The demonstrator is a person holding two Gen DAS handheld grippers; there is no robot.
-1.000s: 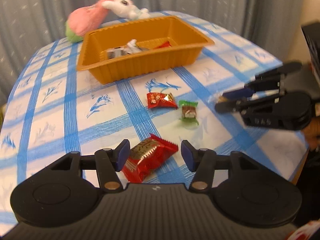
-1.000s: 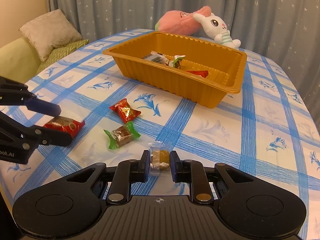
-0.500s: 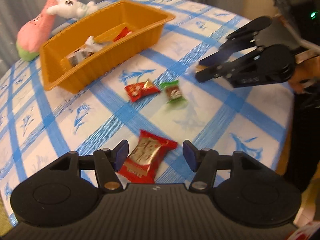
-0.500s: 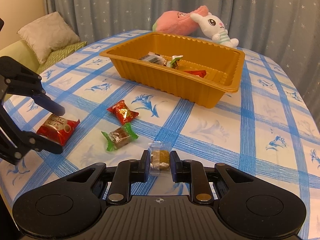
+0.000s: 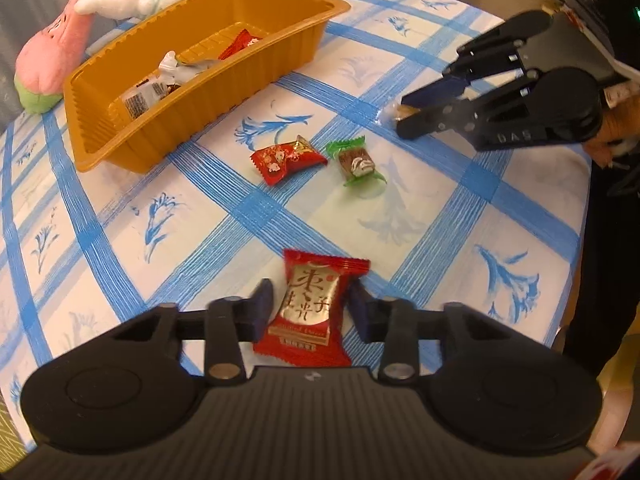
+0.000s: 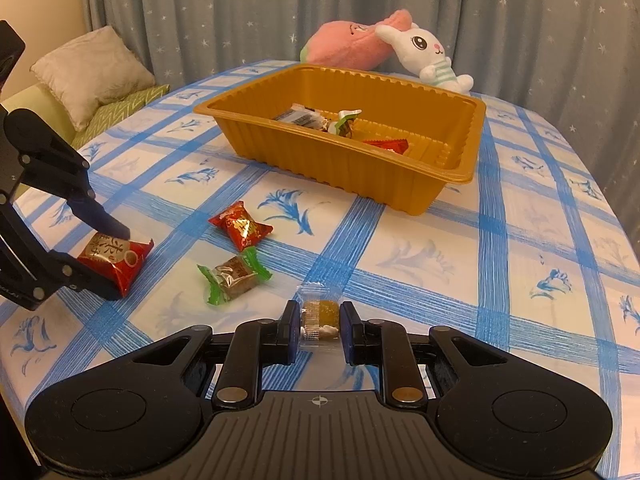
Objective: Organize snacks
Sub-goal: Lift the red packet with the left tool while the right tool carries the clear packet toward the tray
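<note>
Between the fingers of the left gripper (image 5: 309,309) lies a large snack packet (image 5: 313,309) on the tablecloth (image 5: 440,216). Ahead of that gripper lie two wrapped candies side by side, the twist-wrapped candy (image 5: 286,158) on the left and the small bow-ended candy (image 5: 356,162) on the right. Farther ahead and to the left stands the tray (image 5: 132,148), with several wrapped snacks (image 5: 144,94) in it. Behind the tray lie two plush toys (image 5: 52,52), touching each other. To the front right, the right gripper (image 5: 394,114) has a small clear sachet (image 6: 320,316) between its fingers, apparently just above the cloth. A cushion (image 6: 90,70) sits beyond the table's left edge in the right wrist view.
</note>
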